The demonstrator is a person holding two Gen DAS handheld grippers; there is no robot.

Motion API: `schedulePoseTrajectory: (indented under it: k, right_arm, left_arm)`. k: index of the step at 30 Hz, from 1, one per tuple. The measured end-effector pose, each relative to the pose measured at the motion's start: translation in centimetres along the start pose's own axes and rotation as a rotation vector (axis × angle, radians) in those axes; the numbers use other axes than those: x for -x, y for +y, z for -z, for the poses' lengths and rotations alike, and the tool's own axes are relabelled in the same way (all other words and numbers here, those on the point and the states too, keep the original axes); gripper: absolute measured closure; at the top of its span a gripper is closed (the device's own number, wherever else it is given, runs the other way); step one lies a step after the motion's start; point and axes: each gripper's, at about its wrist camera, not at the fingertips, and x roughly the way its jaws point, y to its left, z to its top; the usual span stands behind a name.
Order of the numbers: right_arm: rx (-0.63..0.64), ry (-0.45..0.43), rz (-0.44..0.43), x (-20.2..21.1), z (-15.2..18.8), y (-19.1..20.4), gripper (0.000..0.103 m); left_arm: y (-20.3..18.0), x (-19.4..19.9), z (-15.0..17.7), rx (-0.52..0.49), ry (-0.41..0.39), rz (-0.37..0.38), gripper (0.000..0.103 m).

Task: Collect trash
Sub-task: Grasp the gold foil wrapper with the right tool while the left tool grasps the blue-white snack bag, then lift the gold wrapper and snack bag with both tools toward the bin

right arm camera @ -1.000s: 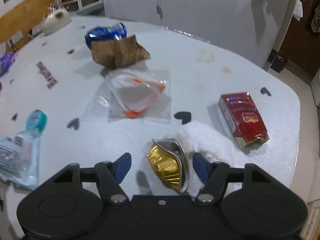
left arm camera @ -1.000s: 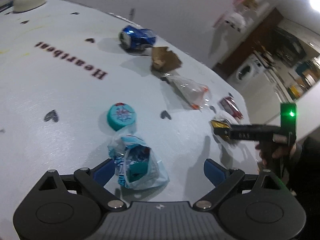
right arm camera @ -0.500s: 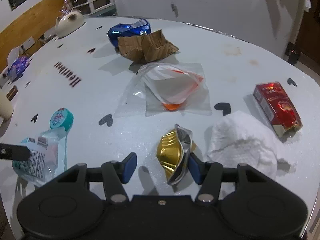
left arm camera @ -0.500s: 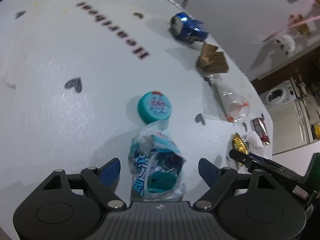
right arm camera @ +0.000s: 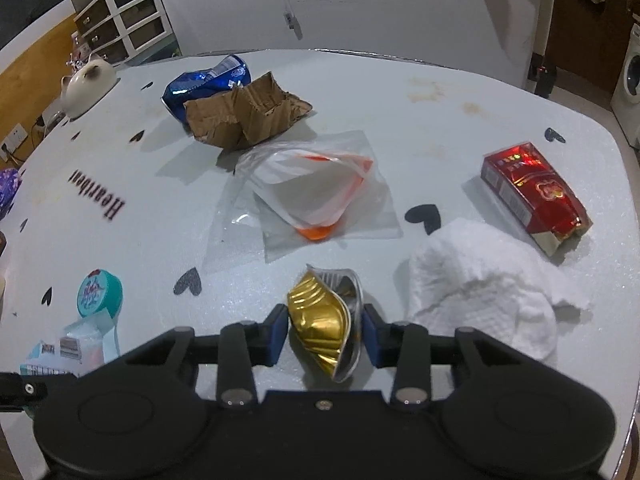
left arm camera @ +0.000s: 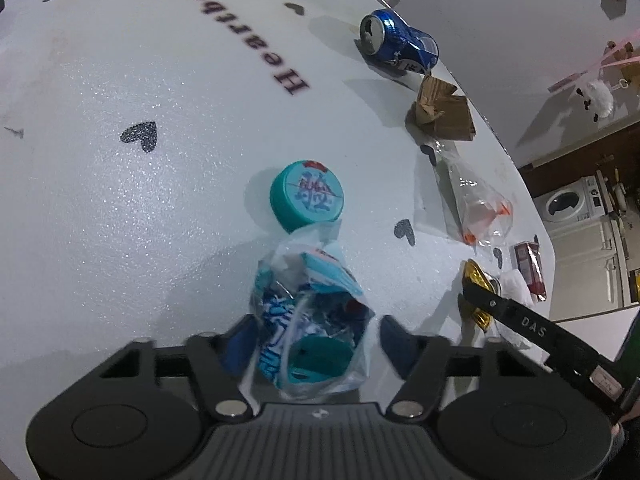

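White surface [right arm camera: 460, 128] held litter; right gripper [right arm camera: 325, 330] fingers pinched a crushed foil cup [right arm camera: 324, 320], light and easily dented; left gripper [left arm camera: 312, 344] fingers stood wide around a limp wrapper [left arm camera: 308, 320].

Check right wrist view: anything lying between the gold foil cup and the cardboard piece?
Yes. In the right wrist view, the clear plastic bag with orange trim lies flat on the table between the gold foil cup and the torn cardboard.

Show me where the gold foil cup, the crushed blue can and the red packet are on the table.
gold foil cup [right arm camera: 320, 320]: right wrist view, on its creased gold side wall.
crushed blue can [left arm camera: 400, 42]: left wrist view, on the middle of its dented blue body.
red packet [right arm camera: 532, 190]: right wrist view, on its shiny top face.
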Motion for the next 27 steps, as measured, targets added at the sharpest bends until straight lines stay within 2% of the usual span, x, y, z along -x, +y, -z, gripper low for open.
schedulePoseTrajectory:
  k: [10,20,27]
  right_arm:
    - [-0.005,0.035,-0.028,1.5,1.2,0.5,0.066]
    - [-0.008,0.027,-0.057,4.9,3.3,1.4,0.067]
    - [-0.01,-0.019,-0.042,8.2,4.5,1.6,0.067]
  left_arm:
    - [-0.4,0.7,0.2,-0.037,-0.026,-0.005,0.059]
    - [-3.6,3.1,1.3,-0.253,-0.111,-0.04,0.06]
    - [-6.0,5.0,2.5,-0.392,-0.179,-0.042,0.06]
